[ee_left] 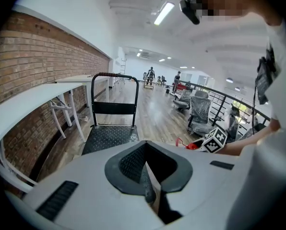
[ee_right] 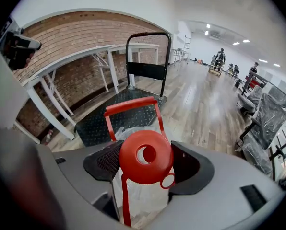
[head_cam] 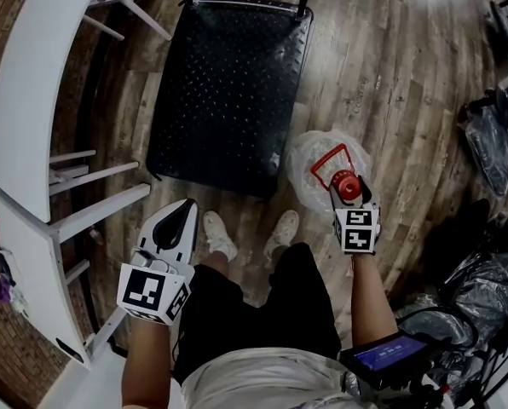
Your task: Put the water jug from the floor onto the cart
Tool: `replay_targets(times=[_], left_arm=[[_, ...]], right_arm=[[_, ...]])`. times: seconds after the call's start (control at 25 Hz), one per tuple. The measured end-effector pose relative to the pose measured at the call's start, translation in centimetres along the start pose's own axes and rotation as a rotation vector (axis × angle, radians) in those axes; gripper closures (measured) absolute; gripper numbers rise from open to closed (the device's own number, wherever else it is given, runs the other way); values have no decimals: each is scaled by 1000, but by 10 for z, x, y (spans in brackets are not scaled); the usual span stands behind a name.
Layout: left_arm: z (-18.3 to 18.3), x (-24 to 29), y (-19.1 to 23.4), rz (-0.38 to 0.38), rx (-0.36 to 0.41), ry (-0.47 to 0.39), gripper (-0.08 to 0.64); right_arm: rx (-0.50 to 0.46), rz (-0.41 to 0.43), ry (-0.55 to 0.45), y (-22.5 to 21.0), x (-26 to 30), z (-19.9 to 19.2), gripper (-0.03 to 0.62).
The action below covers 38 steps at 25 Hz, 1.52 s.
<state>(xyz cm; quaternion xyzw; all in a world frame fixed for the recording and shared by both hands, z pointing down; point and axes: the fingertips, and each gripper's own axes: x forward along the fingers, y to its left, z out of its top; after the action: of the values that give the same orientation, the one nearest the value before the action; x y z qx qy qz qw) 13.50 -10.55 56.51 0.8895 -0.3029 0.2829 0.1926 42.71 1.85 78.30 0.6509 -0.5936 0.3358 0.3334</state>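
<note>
The water jug [head_cam: 312,162] is clear plastic with a red cap [ee_right: 145,156] and a raised red handle [ee_right: 131,105]. My right gripper [head_cam: 349,191] is shut on the water jug at its neck, one jaw on each side of the cap. The jug sits over the wooden floor, just off the near right corner of the black cart [head_cam: 228,83]. I cannot tell whether its base touches the floor. My left gripper [head_cam: 174,221] hangs at the left by the person's leg, shut with nothing in it [ee_left: 150,181]. The cart's deck [ee_right: 128,107] carries nothing.
White tables [head_cam: 32,83] line the brick wall left of the cart. The cart's upright handle [ee_left: 115,76] is at its far end. Plastic-wrapped office chairs [head_cam: 493,143] stand at the right. The person's shoes [head_cam: 220,233] are just behind the cart's near edge.
</note>
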Motion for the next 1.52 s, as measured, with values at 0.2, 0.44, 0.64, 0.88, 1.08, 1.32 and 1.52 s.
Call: replay_targets(times=[0.2,0.44,0.64,0.88,1.08,1.32,1.52], left_arm=[[18,-15,-1,-10,-17,-38,560],[23,-41,15,13,-53,-74,560],[15,-63,40,60,-91,-97,560],[2,-100,88,147,-139,-128,560],[-17,-136,135,247,-179,-143,560],[-48,-178,177,329,-250,-147,560],[-62,-196,193,356,-274,-156,560]], right_arm=[[-39,-4,-10,-5,-50,40,288],[-78,-12,-51,3,-106,96,288],[-164,27,-79,35,-130,143,288],[-265,122,-107,103,-128,195,288],[-341,222,-129,175,-106,234,288],[-462,352,-143,284,-70,270,288],[-534,436,-163,360,-48,293,288]])
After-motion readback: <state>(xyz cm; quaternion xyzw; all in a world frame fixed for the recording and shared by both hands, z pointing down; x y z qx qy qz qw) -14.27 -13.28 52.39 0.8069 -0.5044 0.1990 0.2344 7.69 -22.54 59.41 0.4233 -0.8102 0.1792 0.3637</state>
